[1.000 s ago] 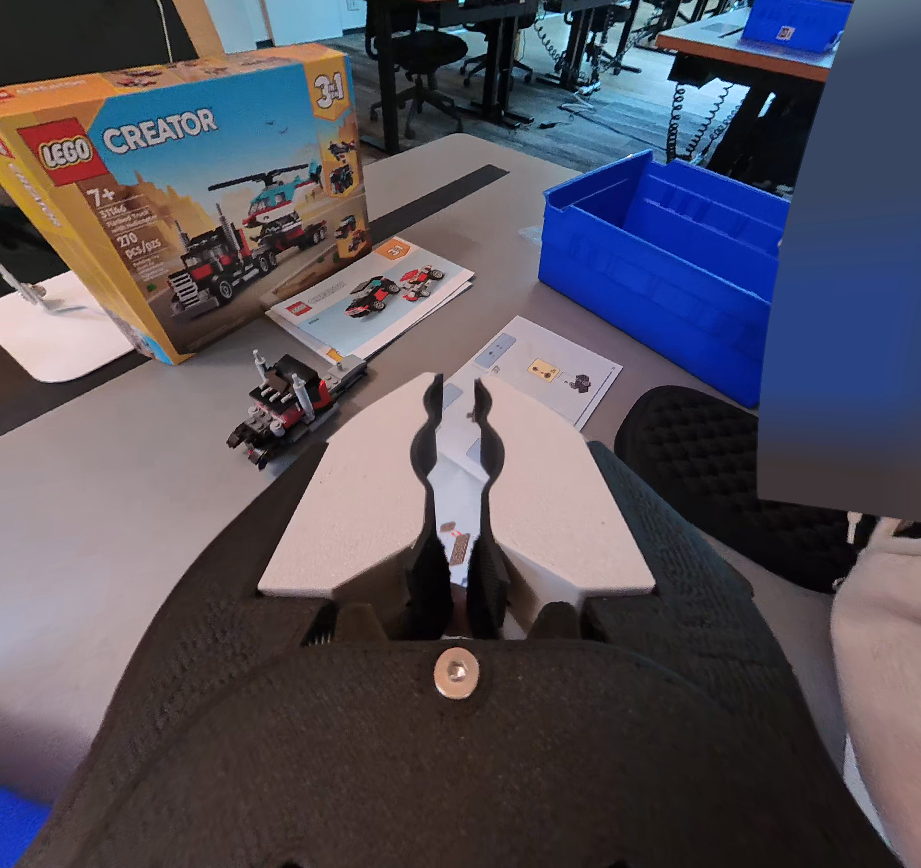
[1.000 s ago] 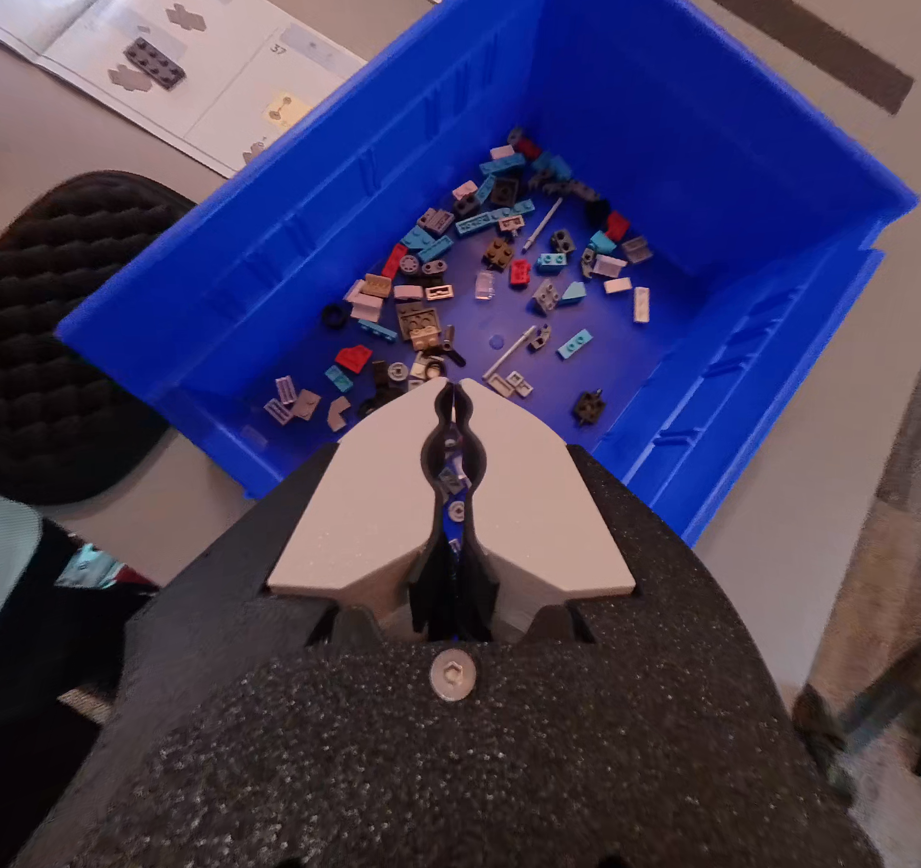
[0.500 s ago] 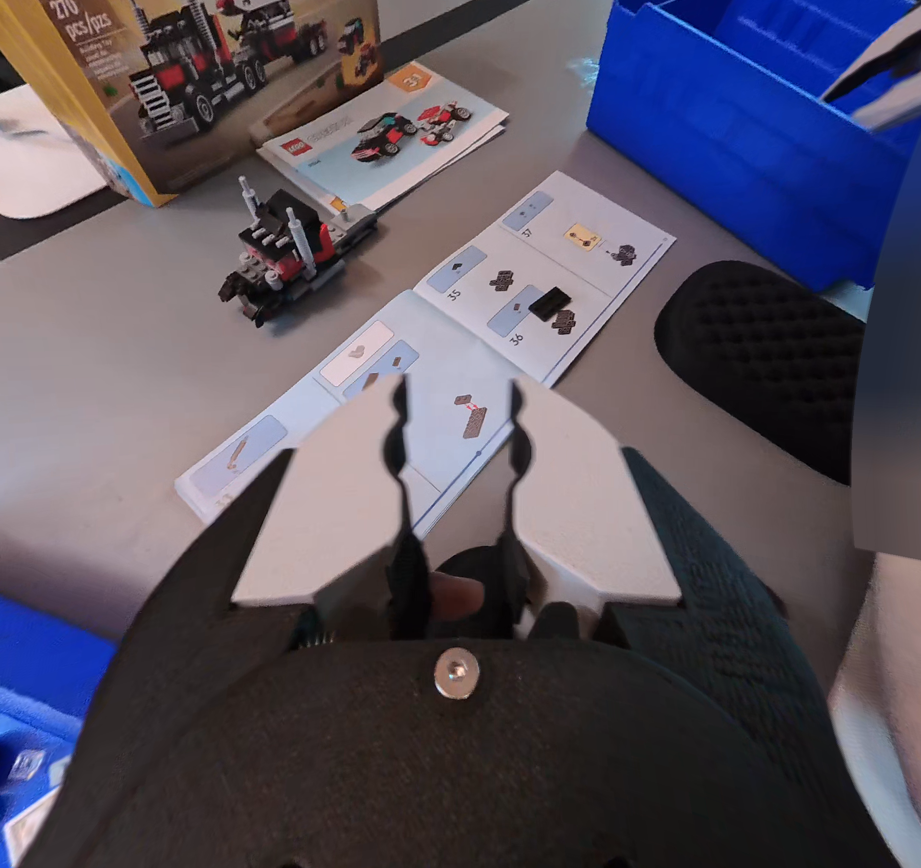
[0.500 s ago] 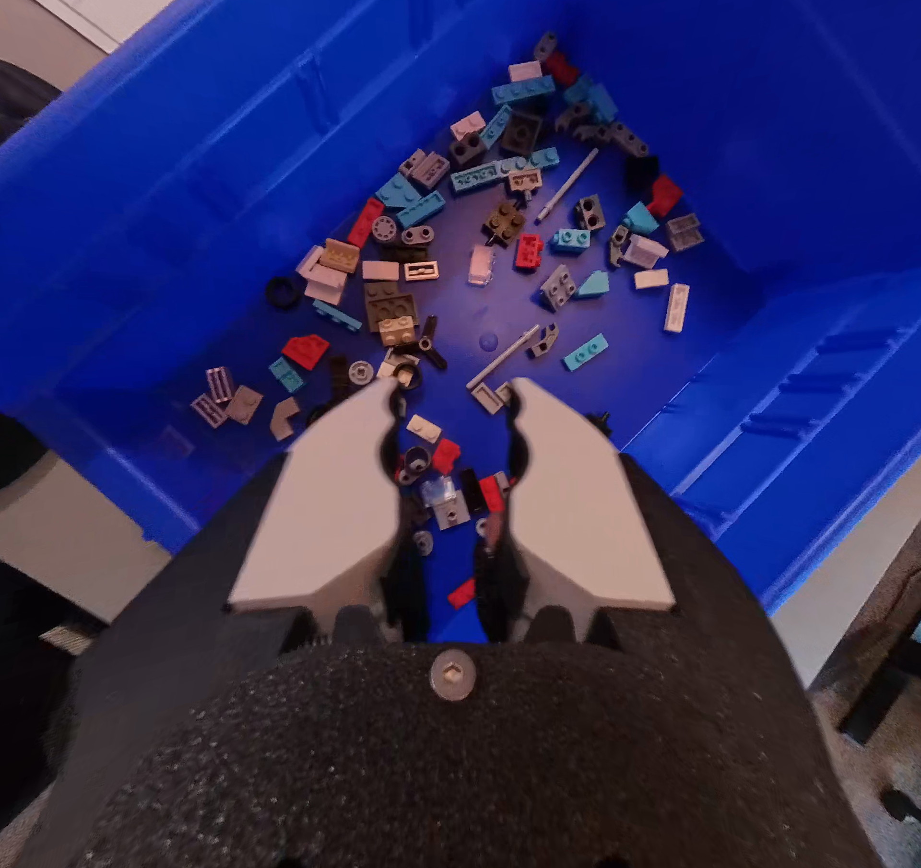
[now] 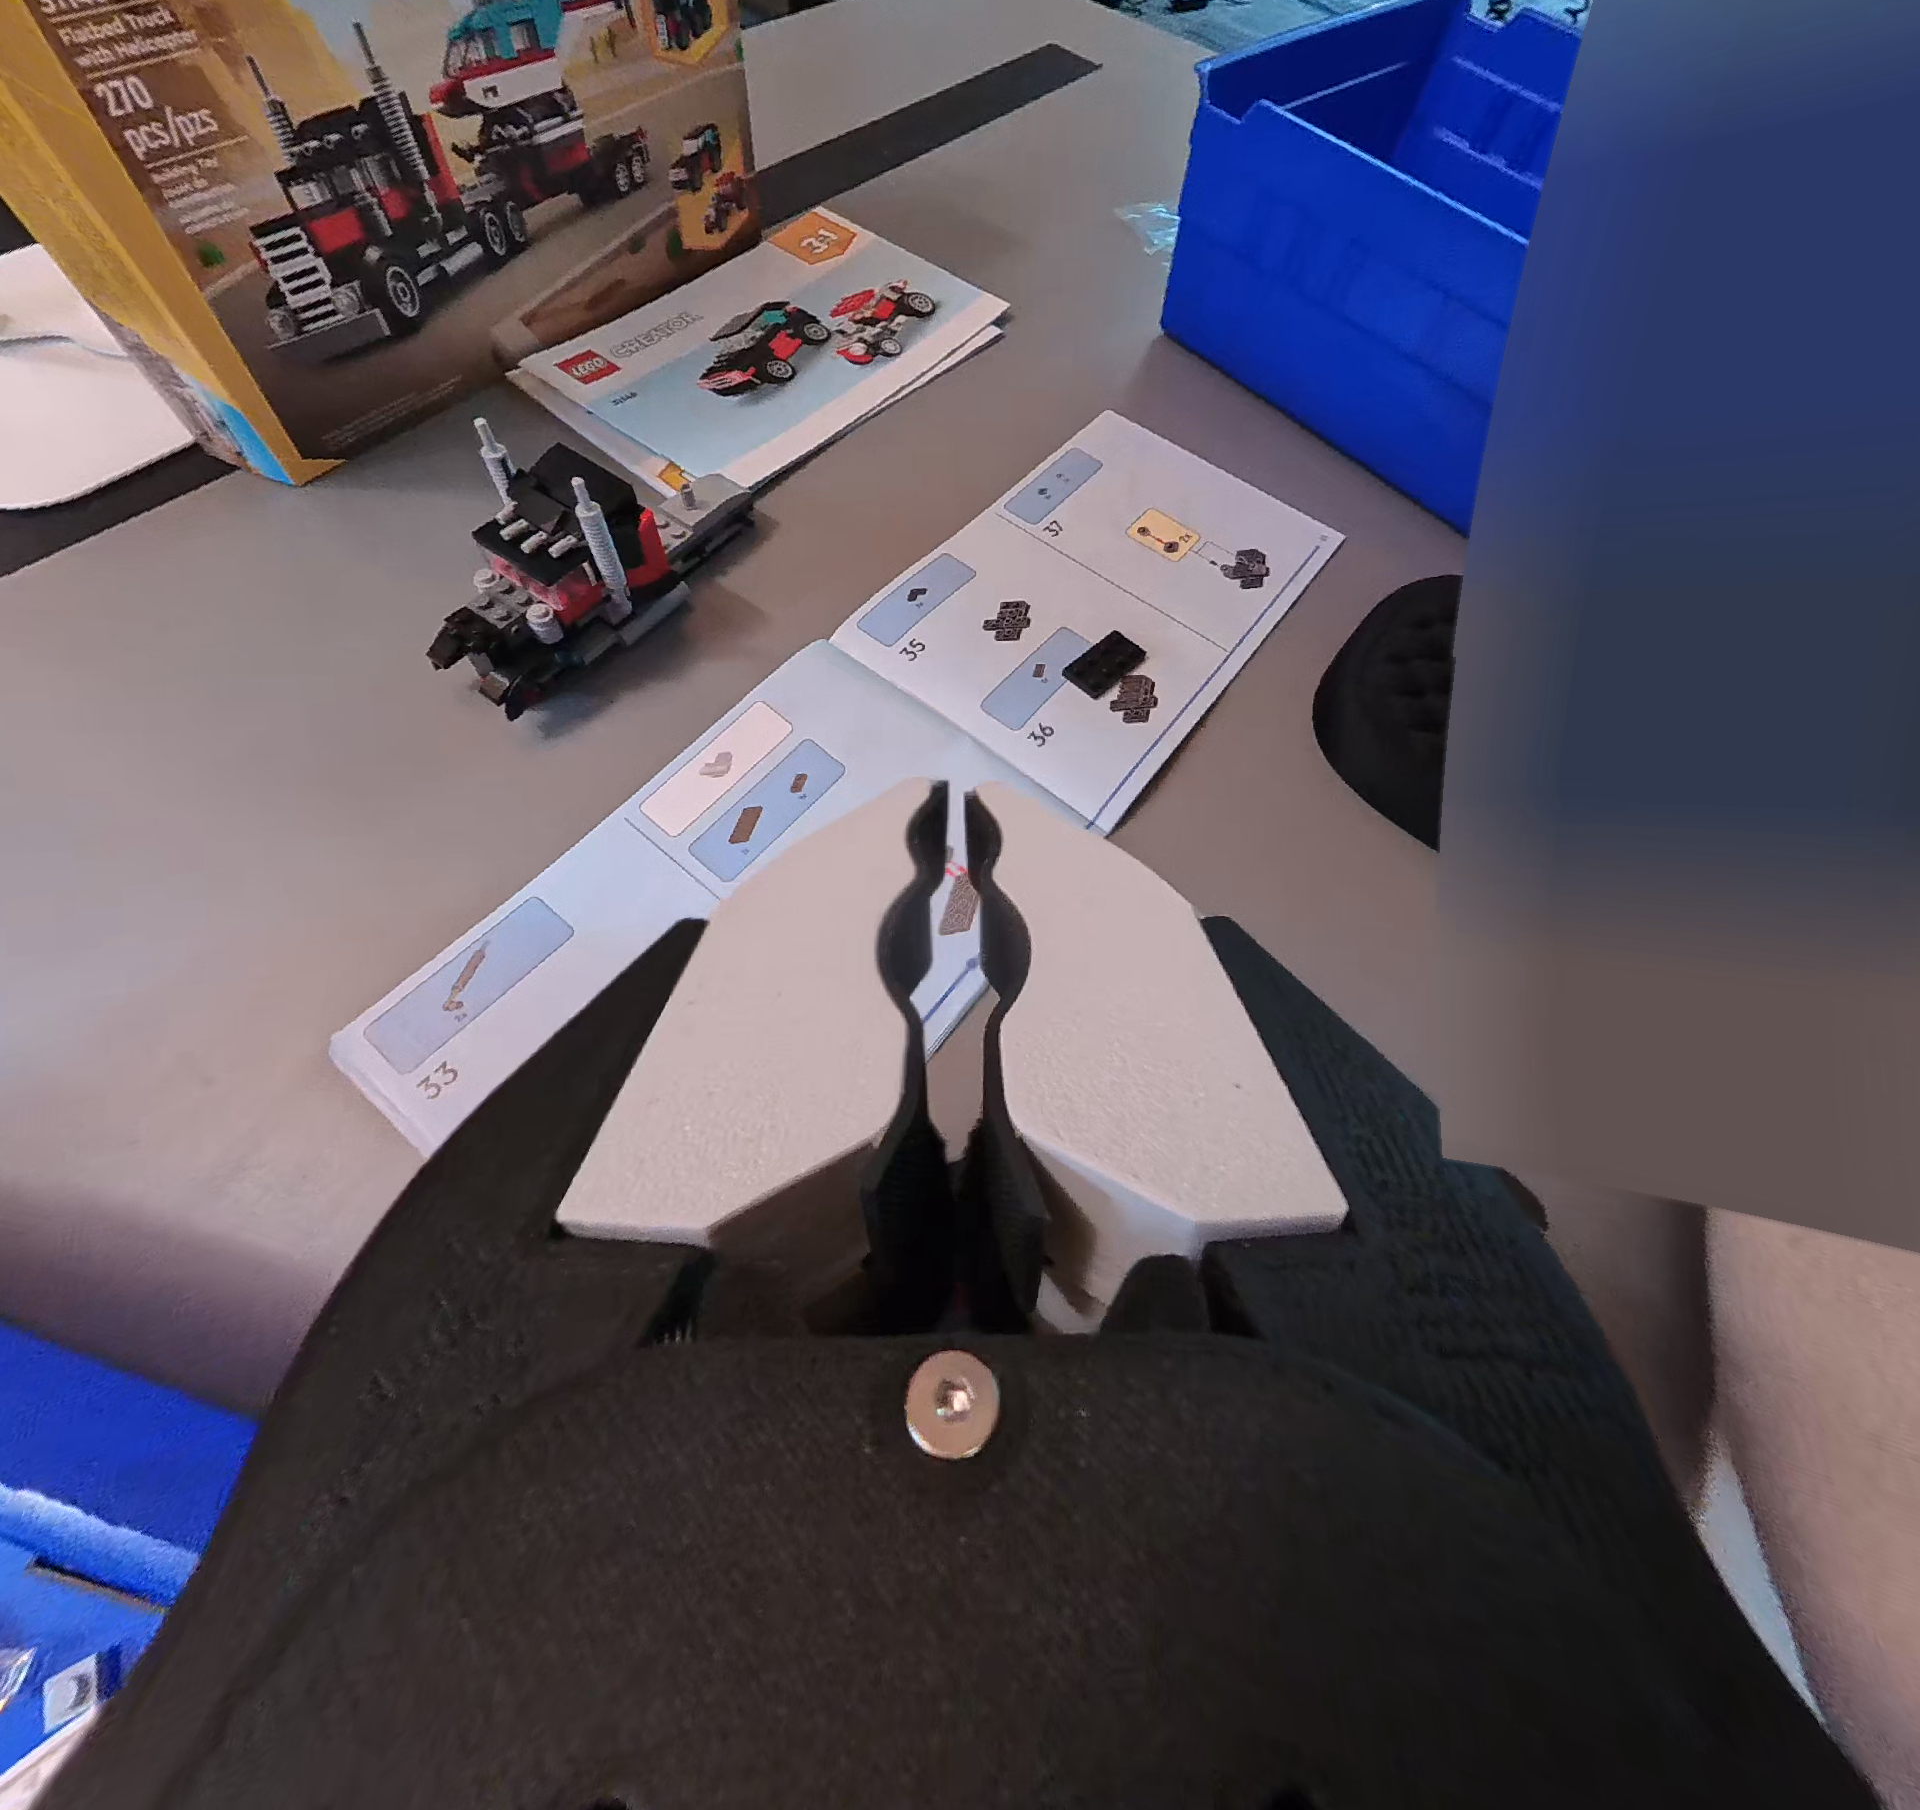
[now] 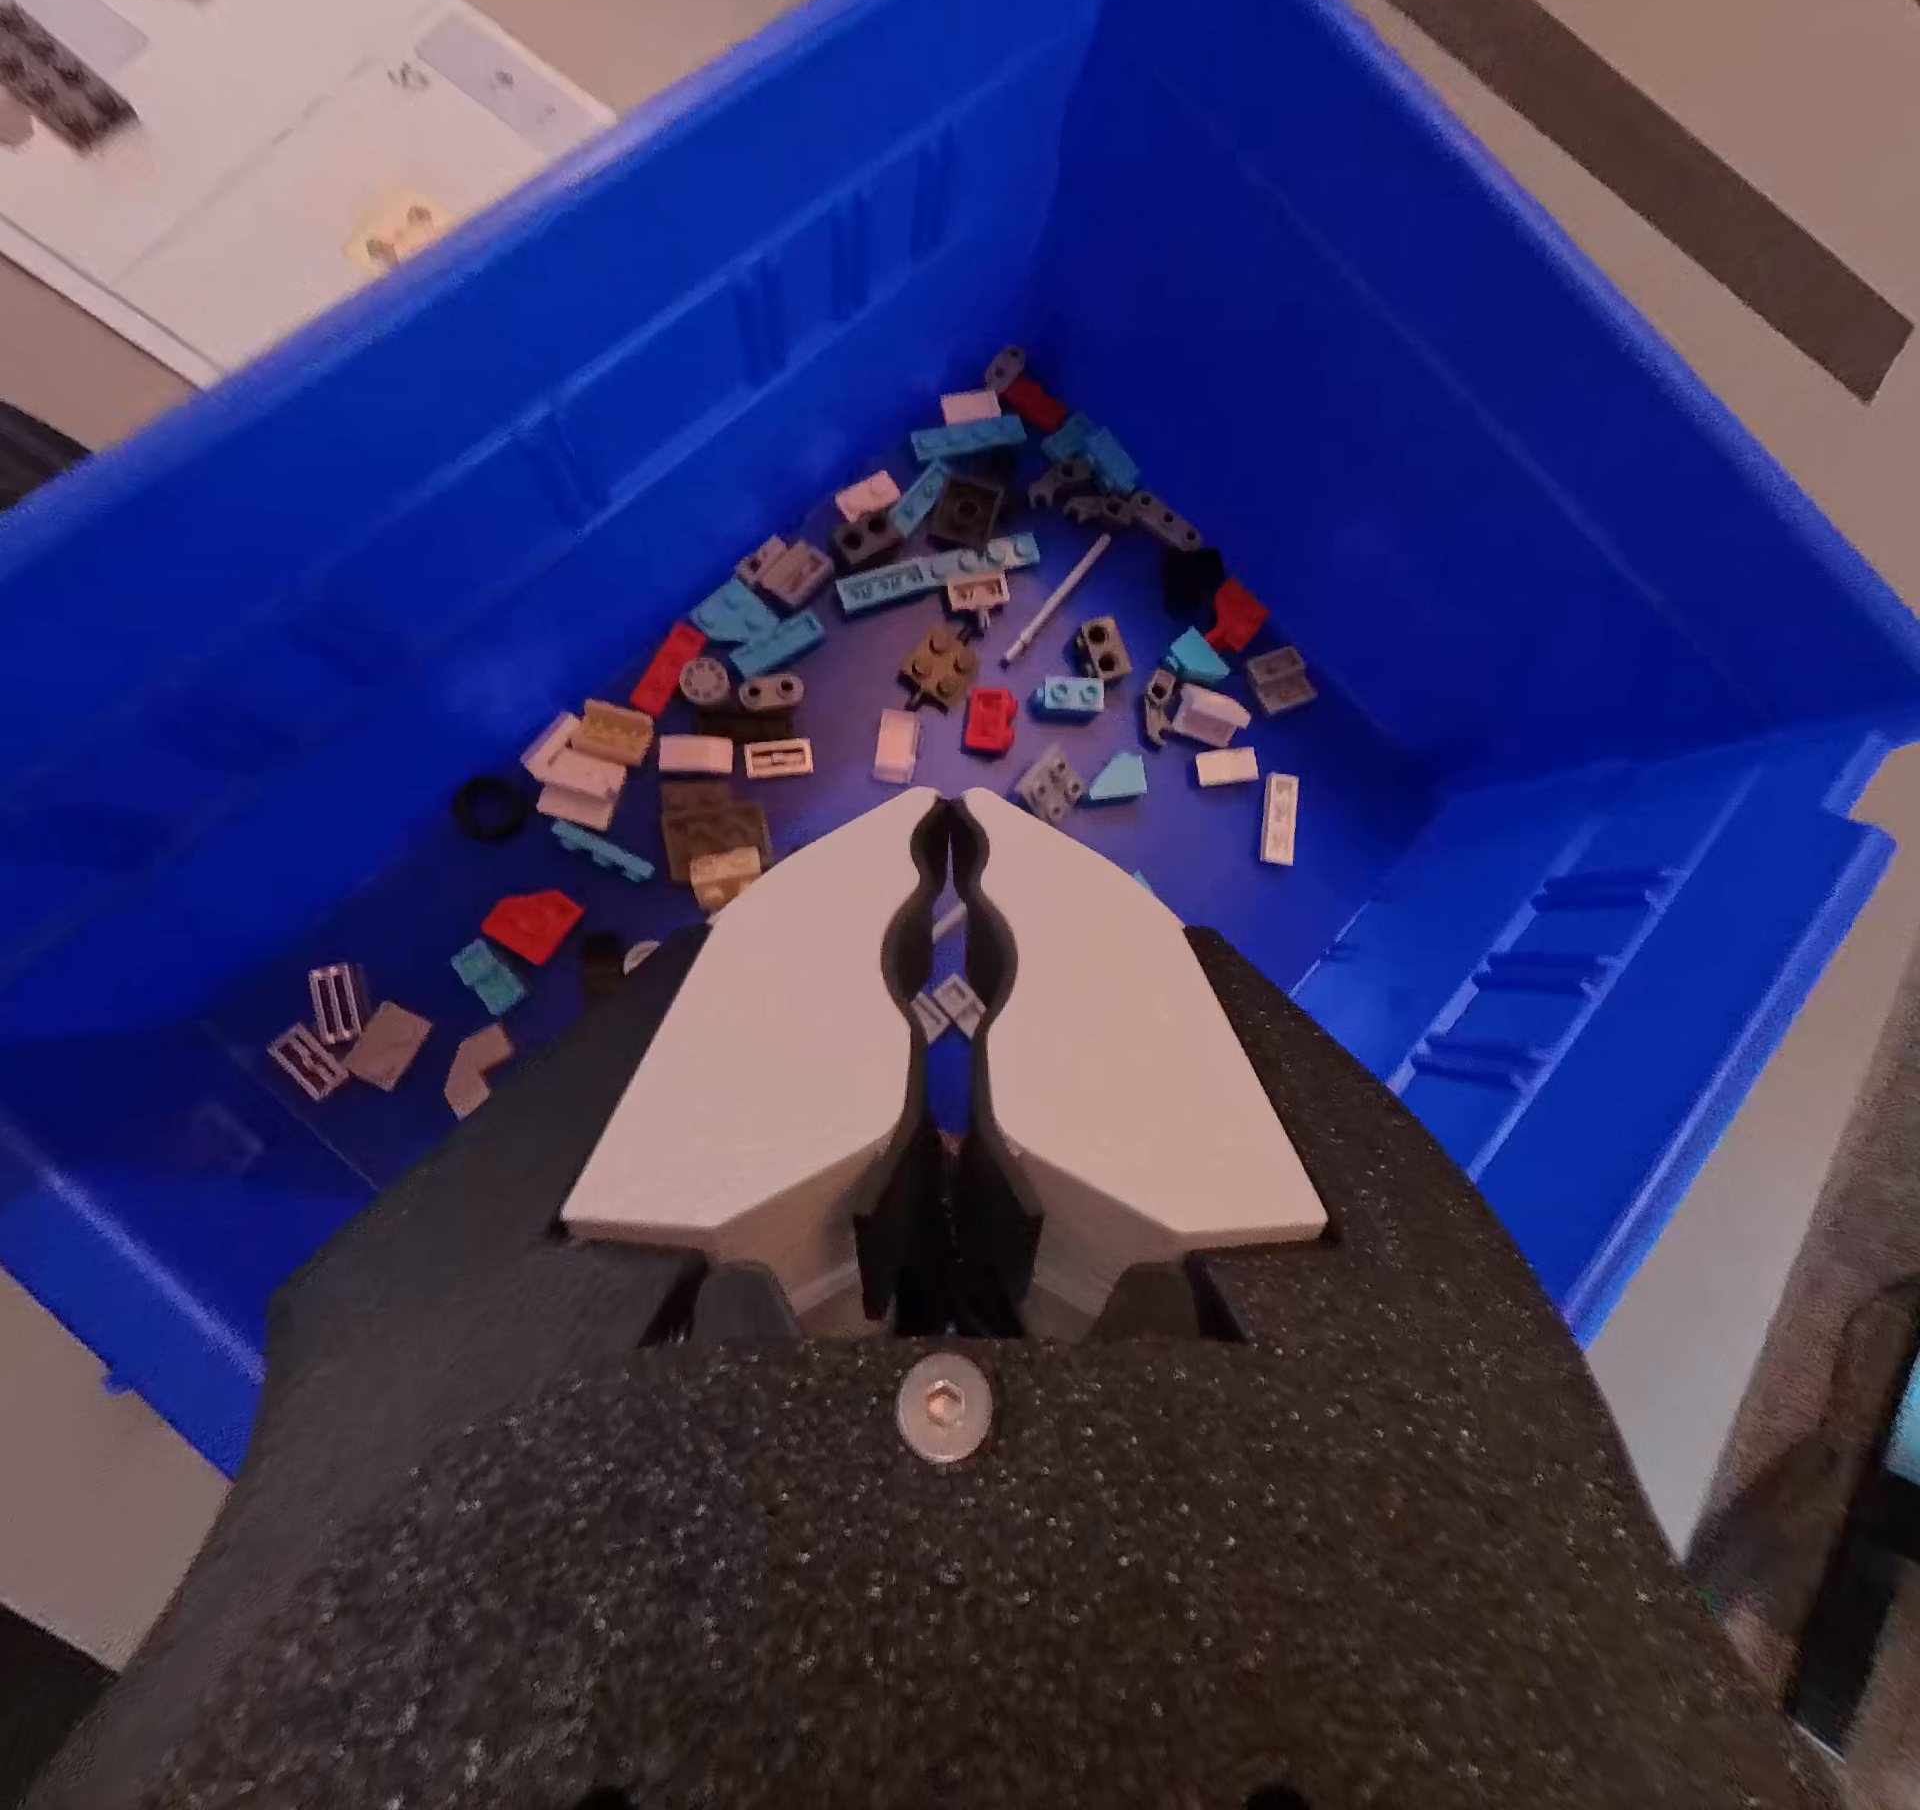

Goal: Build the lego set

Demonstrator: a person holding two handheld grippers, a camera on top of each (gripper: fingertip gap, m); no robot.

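The left gripper (image 5: 956, 796) hangs over the open instruction booklet (image 5: 935, 711), its fingertips nearly pressed together with only a sliver between them and nothing pinched there. At about 1 o'clock from the tips a small black plate (image 5: 1117, 661) lies on the right-hand page. At 11 o'clock, well apart on the grey table (image 5: 208, 825), stands the half-built truck (image 5: 577, 571): cab, exhaust stacks and a short grey frame behind, with no long bed or helicopter on it. Beyond it, at 11 to 12 o'clock, lie a closed booklet (image 5: 769, 347) and the upright set box (image 5: 343, 150).

The right gripper (image 6: 954, 804) is also empty, tips touching or all but touching, poised above the blue bin (image 6: 1299, 285). Loose pieces (image 6: 935, 669) cover the bin floor from 9 o'clock round to 2 o'clock of the tips: teal plates, red bits, grey and tan tiles, a thin grey rod (image 6: 1055, 597).

Judging by this, the build is somewhere in the middle. The truck front is assembled, the booklet is open partway through, and a good many pieces remain unsorted in the bin. The next piece appears not yet picked, and the black plate on the page looks not yet joined to anything.
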